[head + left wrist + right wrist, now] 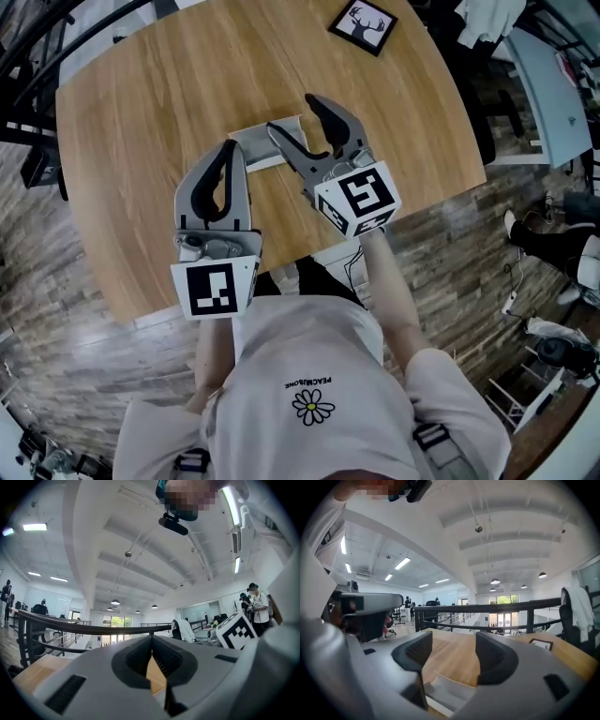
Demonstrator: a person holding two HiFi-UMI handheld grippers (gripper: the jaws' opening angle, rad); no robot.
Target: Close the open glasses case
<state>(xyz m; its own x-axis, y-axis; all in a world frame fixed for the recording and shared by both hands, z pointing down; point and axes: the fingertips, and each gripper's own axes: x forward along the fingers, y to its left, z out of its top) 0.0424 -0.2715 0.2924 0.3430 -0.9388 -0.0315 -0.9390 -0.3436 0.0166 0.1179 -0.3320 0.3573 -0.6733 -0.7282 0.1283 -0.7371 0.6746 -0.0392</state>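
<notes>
Glasses case (258,150): white, open, laid at centre of wooden table (131,131); long axis left-right in frame, right end slightly higher | right gripper (290,112): jaws spread, poised over case | left gripper (231,148): jaws pressed together, empty, at case's left end.

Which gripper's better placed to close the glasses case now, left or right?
Probably right. The right gripper is open with the glasses case lying just below its jaws; the left gripper is shut and sits beside the case.
</notes>
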